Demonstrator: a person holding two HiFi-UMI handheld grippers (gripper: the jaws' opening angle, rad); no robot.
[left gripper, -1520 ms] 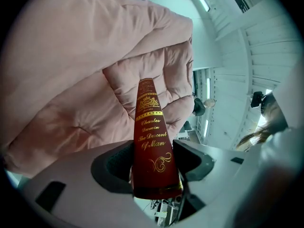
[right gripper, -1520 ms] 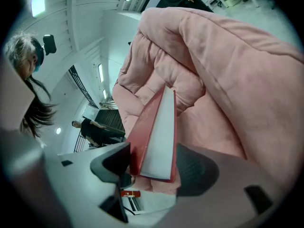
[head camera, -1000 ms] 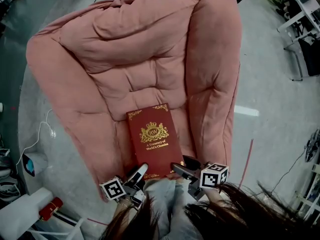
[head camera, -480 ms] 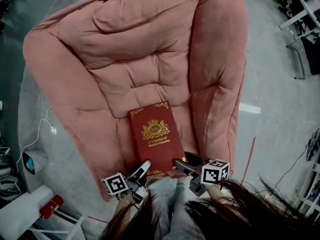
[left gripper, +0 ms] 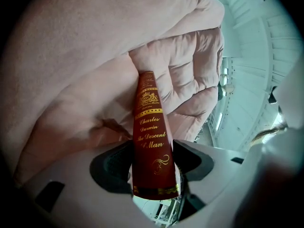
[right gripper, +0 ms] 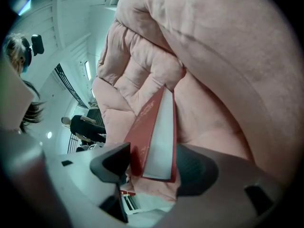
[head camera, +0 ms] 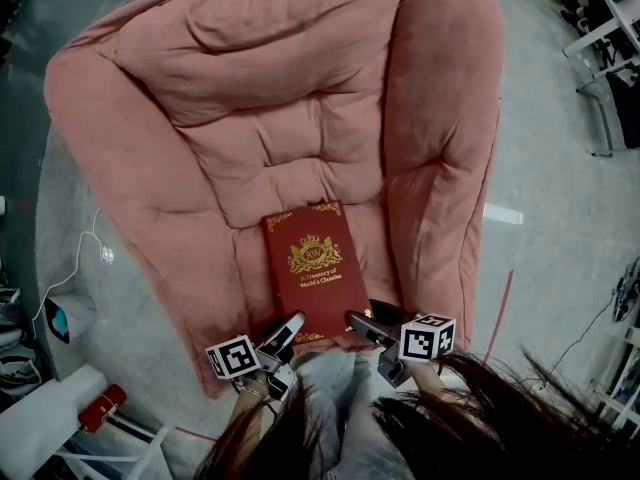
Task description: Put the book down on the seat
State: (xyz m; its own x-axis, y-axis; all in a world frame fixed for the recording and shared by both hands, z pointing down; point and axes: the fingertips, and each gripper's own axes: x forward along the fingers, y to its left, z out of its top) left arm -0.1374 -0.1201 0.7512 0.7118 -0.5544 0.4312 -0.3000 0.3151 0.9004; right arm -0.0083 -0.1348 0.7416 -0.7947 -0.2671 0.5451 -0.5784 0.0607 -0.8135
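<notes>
1. Two tongs hold one dark red book: the left tongs are clamped across its spine, and the right tongs are clamped on its pale page edge.
2. Lying cover-up, the book sits at the front of the seat of a pink armchair.
3. Placing looks nearly done. The next move calls for both tongs to open and pull away without dragging the book off the front.
4. Gold crest, corner ornaments and lettering mark the hardback cover.
</notes>
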